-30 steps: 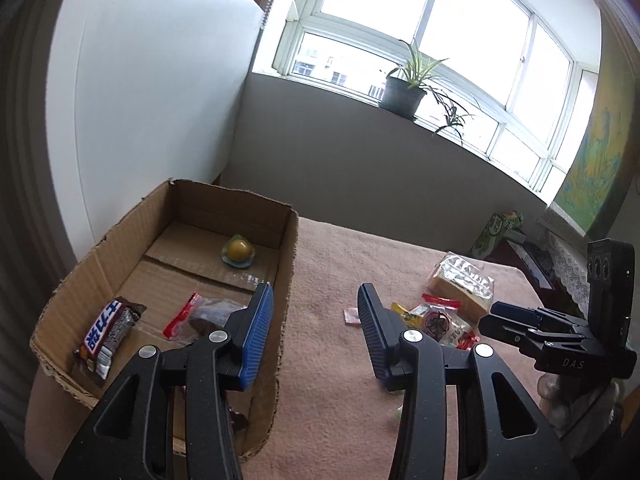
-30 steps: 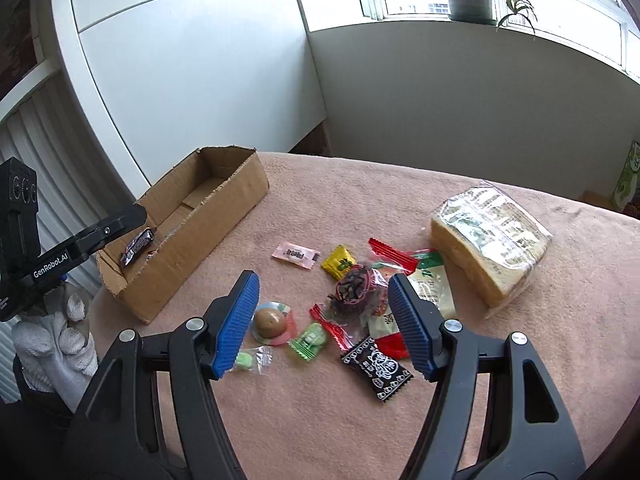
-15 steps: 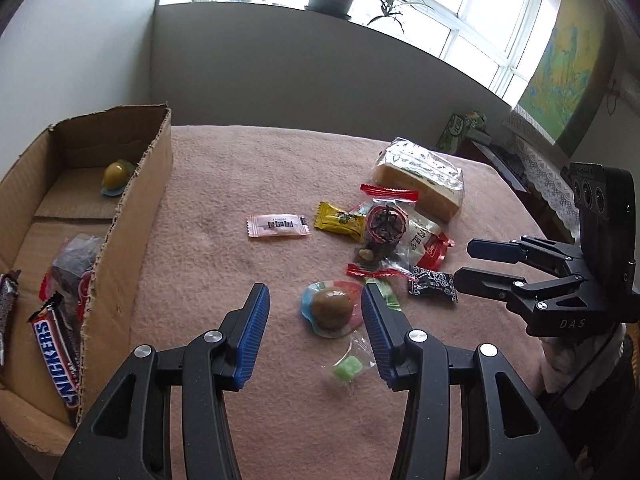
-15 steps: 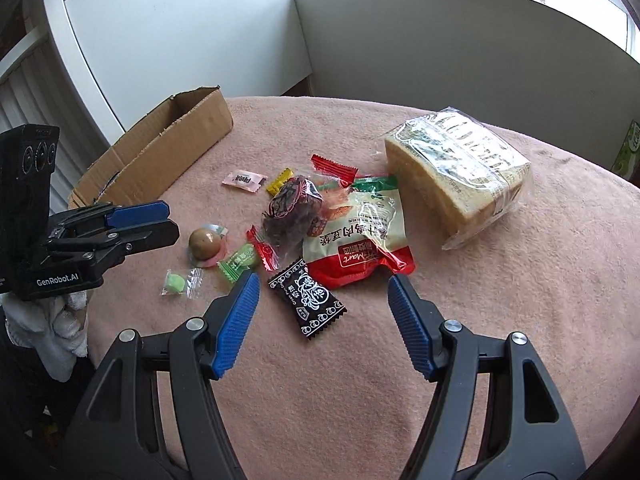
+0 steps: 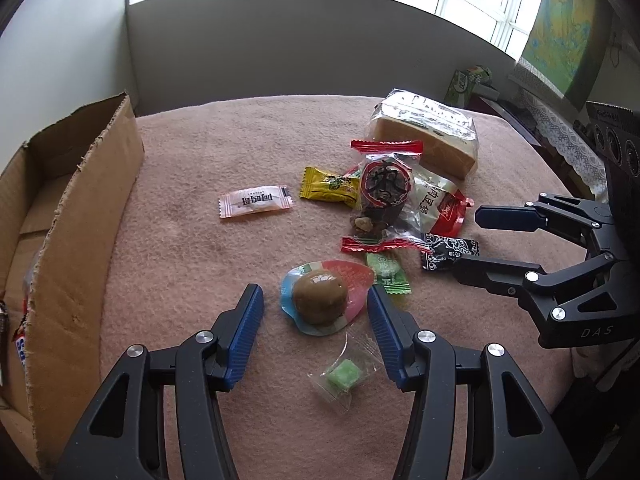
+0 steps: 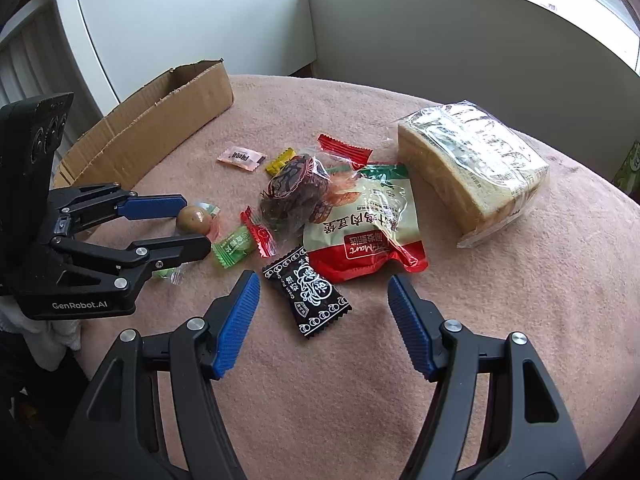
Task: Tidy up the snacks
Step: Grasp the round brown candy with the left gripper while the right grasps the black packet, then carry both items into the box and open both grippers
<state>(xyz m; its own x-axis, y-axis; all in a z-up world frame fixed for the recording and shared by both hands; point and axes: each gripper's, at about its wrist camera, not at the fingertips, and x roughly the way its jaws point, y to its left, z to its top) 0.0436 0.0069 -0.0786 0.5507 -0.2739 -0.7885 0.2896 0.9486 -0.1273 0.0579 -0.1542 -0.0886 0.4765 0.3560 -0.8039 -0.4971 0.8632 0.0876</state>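
Fingers (image 5: 252, 312) of the left gripper (image 5: 316, 312) gape, empty, flanking the jelly cup (image 5: 320, 298) beside the cardboard box (image 5: 84, 216): next, squeeze gently, lift.

We hold our left gripper (image 5: 316, 308) low and level, pointing forward, its two blue-padded jaws spread wide with nothing between the pads touching them. Our right gripper (image 6: 324, 308) is likewise low, aimed forward and slightly down, jaws parted even wider and gripping nothing. Seen from the right wrist camera, the left gripper reaches in from the left side; from the left wrist camera, the right gripper reaches in from the right, its fingers (image 5: 506, 218) apart.
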